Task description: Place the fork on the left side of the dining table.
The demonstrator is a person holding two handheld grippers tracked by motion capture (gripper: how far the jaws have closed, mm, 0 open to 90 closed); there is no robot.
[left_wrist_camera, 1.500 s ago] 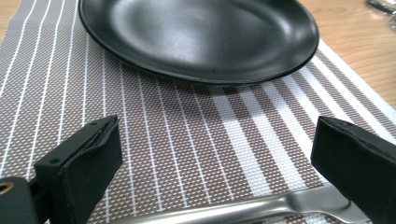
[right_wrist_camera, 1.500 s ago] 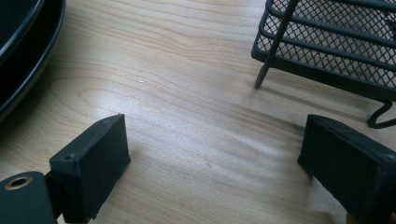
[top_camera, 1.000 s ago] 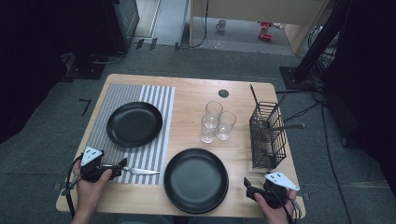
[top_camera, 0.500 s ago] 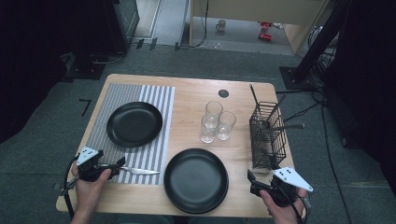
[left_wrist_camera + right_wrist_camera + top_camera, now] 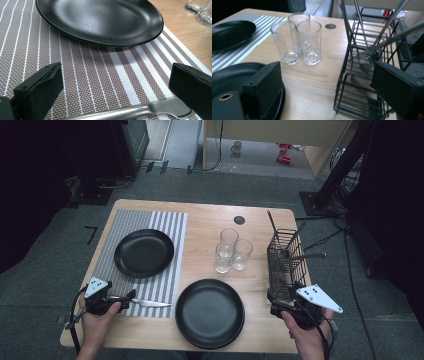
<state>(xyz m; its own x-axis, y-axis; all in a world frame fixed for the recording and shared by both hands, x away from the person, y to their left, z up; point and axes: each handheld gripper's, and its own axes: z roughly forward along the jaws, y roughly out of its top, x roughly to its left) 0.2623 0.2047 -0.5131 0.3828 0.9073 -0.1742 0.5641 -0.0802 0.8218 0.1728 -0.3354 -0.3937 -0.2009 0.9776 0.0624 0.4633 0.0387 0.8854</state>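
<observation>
- Wooden table [image 5: 205,227] on grey carpet; landmark: striped placemat [image 5: 165,227] at its left.
- Left gripper [image 5: 131,296]: at the placemat's near edge, jaws spread wide, nothing clamped.
- Knife [image 5: 147,303]: flat on the placemat's near edge, between those jaws.
- Black plate [image 5: 144,253]: on the placemat.
- Second black plate [image 5: 210,312]: right of the placemat.
- Three glasses [image 5: 232,249]: further right.
- Wire cutlery basket [image 5: 285,265]: far right.
- Right gripper [image 5: 270,301]: before the basket, jaws wide, empty.

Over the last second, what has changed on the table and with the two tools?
The right tool has lifted off the table edge beside the wire basket, jaws wide with nothing between them. The left tool stayed put, open around the knife on the striped mat. Plates, glasses and basket have not moved.
</observation>
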